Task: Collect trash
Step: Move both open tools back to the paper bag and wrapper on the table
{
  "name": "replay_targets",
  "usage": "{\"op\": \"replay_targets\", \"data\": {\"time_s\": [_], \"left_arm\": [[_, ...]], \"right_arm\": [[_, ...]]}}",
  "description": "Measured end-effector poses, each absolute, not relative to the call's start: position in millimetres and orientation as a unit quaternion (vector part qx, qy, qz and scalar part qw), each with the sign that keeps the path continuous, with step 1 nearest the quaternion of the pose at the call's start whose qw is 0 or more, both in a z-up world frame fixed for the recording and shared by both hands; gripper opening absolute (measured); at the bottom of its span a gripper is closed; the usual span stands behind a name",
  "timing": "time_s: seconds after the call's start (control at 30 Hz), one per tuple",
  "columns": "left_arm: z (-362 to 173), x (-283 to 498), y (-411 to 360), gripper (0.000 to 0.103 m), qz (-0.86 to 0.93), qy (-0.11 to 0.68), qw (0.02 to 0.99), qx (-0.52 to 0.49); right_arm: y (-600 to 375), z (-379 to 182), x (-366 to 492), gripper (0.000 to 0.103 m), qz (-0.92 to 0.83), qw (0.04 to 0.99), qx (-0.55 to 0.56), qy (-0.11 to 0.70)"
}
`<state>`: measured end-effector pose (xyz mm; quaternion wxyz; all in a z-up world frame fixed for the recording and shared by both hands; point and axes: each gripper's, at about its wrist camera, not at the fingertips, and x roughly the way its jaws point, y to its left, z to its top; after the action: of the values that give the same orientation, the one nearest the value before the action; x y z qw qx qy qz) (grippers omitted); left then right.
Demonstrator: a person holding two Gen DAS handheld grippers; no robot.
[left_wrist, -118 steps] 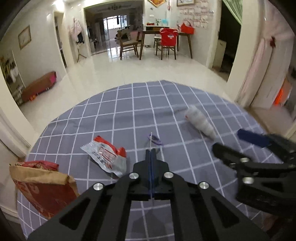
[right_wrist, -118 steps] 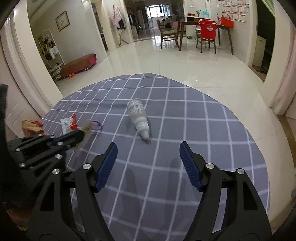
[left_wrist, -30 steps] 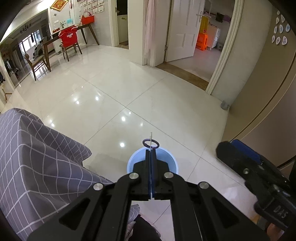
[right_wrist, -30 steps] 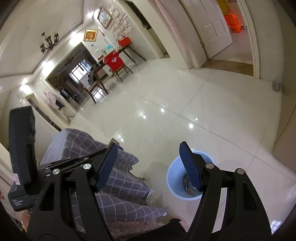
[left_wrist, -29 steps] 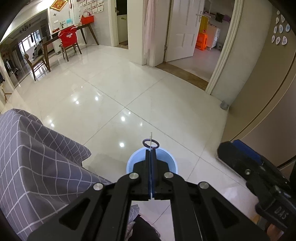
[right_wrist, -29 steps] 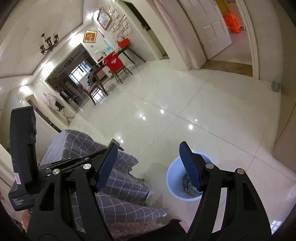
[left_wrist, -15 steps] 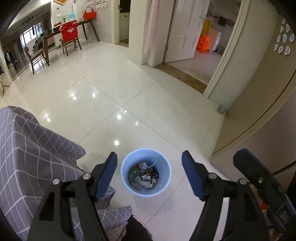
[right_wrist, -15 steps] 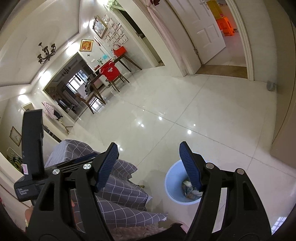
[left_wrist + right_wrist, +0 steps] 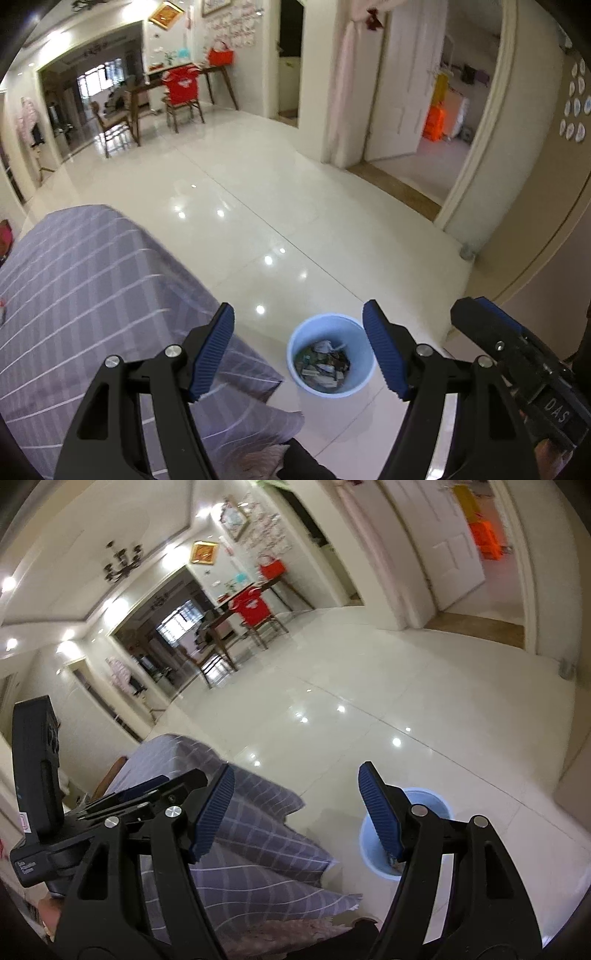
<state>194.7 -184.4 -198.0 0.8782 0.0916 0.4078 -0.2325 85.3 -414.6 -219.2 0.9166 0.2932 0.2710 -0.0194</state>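
Over bin (image 9: 301, 373), both grippers wide, empty

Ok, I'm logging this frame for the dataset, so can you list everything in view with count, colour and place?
bin: one, light blue, on the floor beside the table, holding mixed trash.
tablecloth: one, grey with white grid lines, draped over the table at left.
floor: glossy white tiles across the room.
dining table: one, dark wood, far end of the room.
chairs: two seen, one with a red cover.
red bag: one, on the dining table.
door: one, white, open at right.
left gripper: black with blue pads, jaws open, empty.
right gripper: black with blue pads, jaws open, empty.
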Motion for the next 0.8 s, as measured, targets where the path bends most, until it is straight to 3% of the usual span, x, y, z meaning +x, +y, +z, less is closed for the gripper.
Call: {"op": "replay_targets", "data": {"time_s": [0.5, 0.8], "left_arm": [[-144.0, 199.9, 23.7, 0.075, -0.095, 0.363, 0.927, 0.02], [-151.3, 213.0, 162.4, 0.077, 0.011, 0.369, 0.929, -0.024]], "right_arm": [[-227.2, -167.7, 147.4, 0.071, 0.116, 0.925, 0.196, 0.304], [-99.4, -160.9, 202.6, 0.073, 0.189, 0.91, 0.118, 0.349]]}}
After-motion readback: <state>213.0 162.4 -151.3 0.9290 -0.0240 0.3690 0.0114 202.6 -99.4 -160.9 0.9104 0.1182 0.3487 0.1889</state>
